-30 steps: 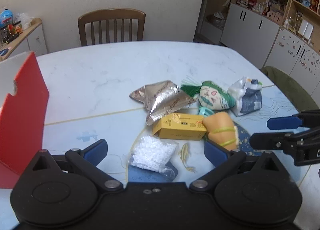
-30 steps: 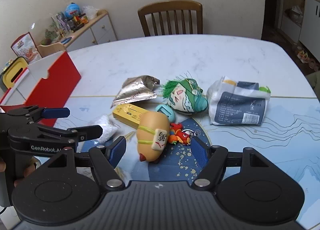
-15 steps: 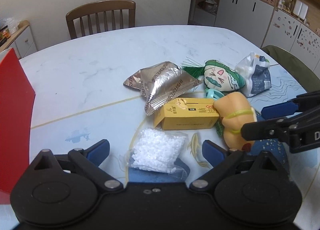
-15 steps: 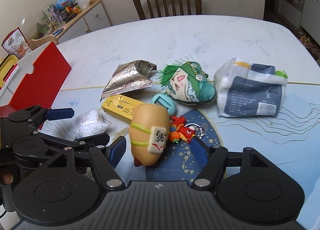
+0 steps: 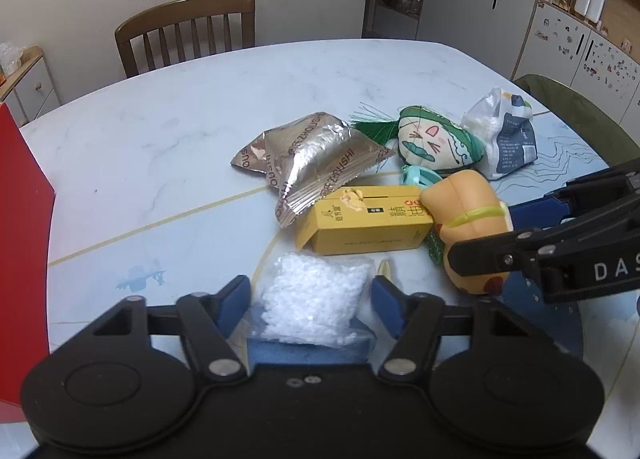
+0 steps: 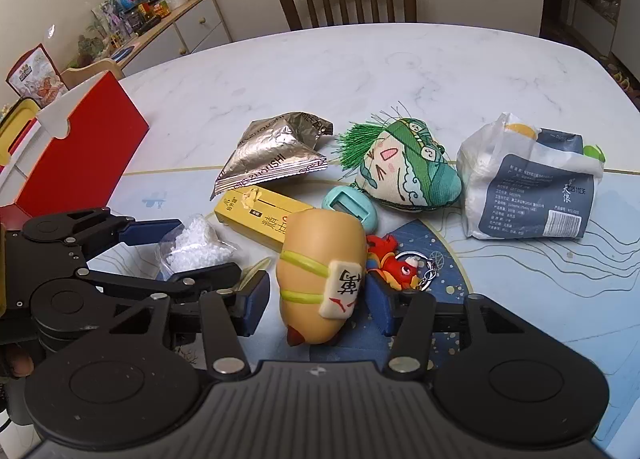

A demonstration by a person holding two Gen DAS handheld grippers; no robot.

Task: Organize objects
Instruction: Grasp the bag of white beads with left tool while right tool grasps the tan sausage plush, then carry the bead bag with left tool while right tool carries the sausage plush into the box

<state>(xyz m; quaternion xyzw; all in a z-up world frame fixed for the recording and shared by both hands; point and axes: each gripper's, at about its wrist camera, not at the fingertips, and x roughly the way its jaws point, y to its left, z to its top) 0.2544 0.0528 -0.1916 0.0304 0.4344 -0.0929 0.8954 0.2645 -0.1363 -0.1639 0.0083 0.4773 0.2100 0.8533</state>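
Spread wide on the marble-patterned surface: left tool straddling the clear crinkly bag of white pellets, right tool flanking the tan rubbery bread-shaped toy at 3 o'clock. Both likely light, yielding; best gripped mid-body.

The red box runs off the left edge in the left wrist view, so I can't see inside it. The right gripper's arm covers part of the bread toy there, and the toy's lower end is blocked. The teal thing is half behind that toy. The keychain is partly hidden too. Shelf clutter is too small to make out.
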